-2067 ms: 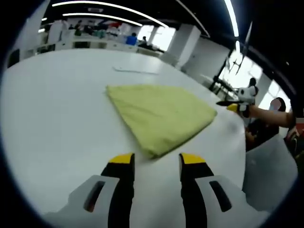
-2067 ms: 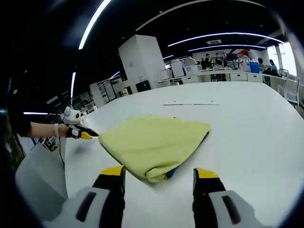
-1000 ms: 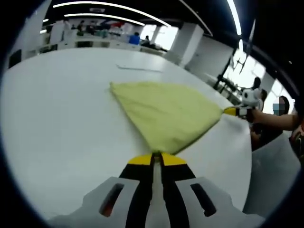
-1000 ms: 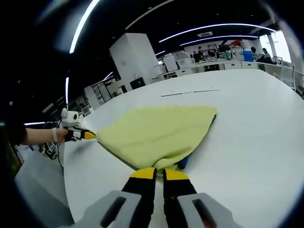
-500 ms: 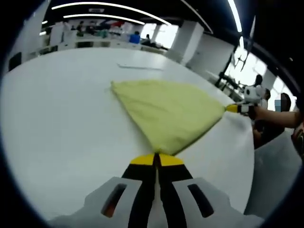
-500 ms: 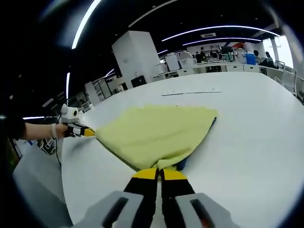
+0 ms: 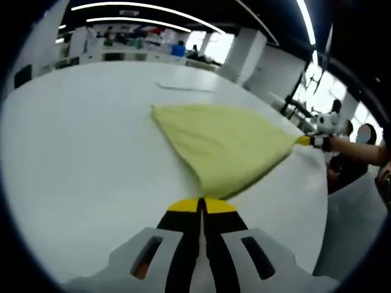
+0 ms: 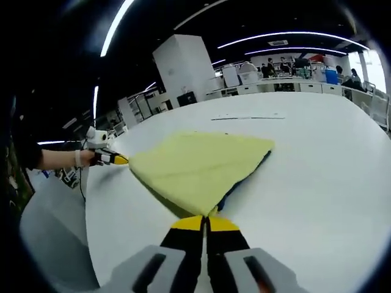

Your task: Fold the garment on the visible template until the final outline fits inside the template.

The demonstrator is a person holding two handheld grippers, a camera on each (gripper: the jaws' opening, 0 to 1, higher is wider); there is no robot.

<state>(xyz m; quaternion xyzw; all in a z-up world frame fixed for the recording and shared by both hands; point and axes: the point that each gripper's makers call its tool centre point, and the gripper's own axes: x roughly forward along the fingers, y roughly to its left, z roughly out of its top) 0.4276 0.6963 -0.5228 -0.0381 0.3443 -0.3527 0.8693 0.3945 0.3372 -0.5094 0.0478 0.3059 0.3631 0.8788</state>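
White tabletop (image 7: 73,152) spreads wide under an open office with ceiling light strips. On it lies the yellow garment (image 7: 223,146), already folded, a blue layer showing under its edge in the right gripper view. Left gripper (image 7: 202,206) has its jaws pinched together on the garment's near corner; right gripper (image 8: 206,223) likewise clamps the opposite corner. Judging by this, a fresh fold is starting: both corners probably need lifting together and carrying across the garment.
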